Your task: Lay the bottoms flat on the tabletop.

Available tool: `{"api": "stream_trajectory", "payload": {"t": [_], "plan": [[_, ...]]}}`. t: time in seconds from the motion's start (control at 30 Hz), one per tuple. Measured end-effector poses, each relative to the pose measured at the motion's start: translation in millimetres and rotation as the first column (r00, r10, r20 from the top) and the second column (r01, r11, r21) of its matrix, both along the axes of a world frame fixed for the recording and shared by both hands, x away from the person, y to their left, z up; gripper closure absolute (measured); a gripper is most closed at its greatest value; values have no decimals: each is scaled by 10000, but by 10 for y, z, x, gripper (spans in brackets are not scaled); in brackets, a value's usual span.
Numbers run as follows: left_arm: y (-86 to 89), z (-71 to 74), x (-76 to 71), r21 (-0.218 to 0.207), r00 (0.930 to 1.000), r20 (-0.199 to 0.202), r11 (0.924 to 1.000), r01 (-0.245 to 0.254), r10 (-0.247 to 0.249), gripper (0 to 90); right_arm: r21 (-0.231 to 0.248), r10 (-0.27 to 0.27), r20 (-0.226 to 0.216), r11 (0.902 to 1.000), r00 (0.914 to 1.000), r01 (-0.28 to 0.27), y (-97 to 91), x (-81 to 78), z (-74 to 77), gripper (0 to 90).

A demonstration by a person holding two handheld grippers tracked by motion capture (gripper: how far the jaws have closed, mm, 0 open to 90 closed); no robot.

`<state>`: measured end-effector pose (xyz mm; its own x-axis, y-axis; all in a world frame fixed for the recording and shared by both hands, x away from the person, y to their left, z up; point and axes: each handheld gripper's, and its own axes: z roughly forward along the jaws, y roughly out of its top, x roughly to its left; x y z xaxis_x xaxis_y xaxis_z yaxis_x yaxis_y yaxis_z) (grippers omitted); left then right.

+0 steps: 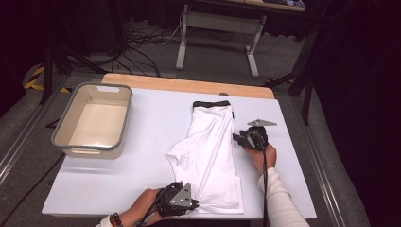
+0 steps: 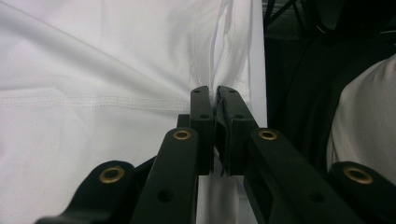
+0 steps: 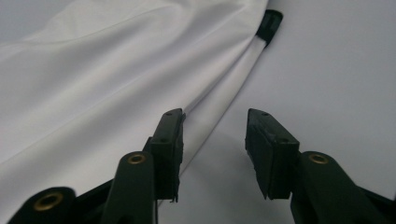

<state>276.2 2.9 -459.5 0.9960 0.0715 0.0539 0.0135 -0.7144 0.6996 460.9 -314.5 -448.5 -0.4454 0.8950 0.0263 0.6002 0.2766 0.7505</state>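
Observation:
A white garment (image 1: 213, 146) with a black neckband (image 1: 211, 103) lies folded lengthwise on the white table (image 1: 151, 113), one sleeve sticking out to the left. My left gripper (image 1: 195, 204) is at its near hem by the table's front edge. In the left gripper view the left gripper (image 2: 214, 95) is shut, with a ridge of the white cloth (image 2: 93, 70) pinched between its pads. My right gripper (image 1: 235, 137) rests at the garment's right edge. In the right gripper view the right gripper (image 3: 215, 121) stands open, one jaw against the cloth's edge (image 3: 93, 70) and bare table in the gap.
A beige tub with a grey rim (image 1: 92, 86) stands empty at the table's left. A wooden strip (image 1: 189, 85) runs along the far edge. Floor, cables and a desk frame lie beyond. A person's white sleeve (image 2: 364, 107) is close to the left gripper.

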Motion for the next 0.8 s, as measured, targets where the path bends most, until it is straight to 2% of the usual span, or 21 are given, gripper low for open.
{"api": "stream_trajectory", "payload": {"t": [0.1,0.13,0.17,0.2,0.23,0.27,0.3,0.47,0.57,0.6,0.63,0.8], "plan": [[3,6,-3,93,9999,88,9999,67,-68,851,10,-395,-87,9992,9992,395,-1,254,-7,571],[23,-5,-1,-13,10000,11,10000,78,-78,852,145,-485,-110,9987,9988,486,-7,324,-3,576],[23,-5,-1,-13,10000,11,10000,78,-78,854,145,-485,-110,9987,9988,486,-7,324,-3,576],[37,-10,9,-69,9999,6,9999,155,-155,857,-24,-612,-143,9981,9980,611,8,439,9,562],[68,-8,18,-51,9998,-57,9998,211,-211,858,-176,-679,-177,9976,9975,675,21,488,11,567],[68,-8,18,-51,9998,-57,9998,211,-211,858,-176,-679,-177,9976,9975,675,21,488,11,567],[76,-7,23,-56,9997,-52,9997,255,-255,859,-432,-695,-190,9967,9974,687,46,561,-4,572],[126,-7,13,-44,9996,-19,9995,299,-299,860,-425,-759,-178,9963,9970,751,86,649,-8,584],[166,-4,-2,1,9997,-53,9997,254,-254,861,-443,-638,-36,9970,9980,636,130,679,-16,793],[171,-4,-6,-25,9996,13,9996,270,-270,861,-443,-638,-36,9970,9980,636,130,679,-16,793],[173,-3,-10,-20,9996,43,9997,262,-262,859,-390,-571,-23,9976,9984,569,142,692,-21,893],[162,-14,-11,-182,9997,80,9996,236,-235,850,-730,-753,-19,9945,9972,750,181,742,5,900]]}}
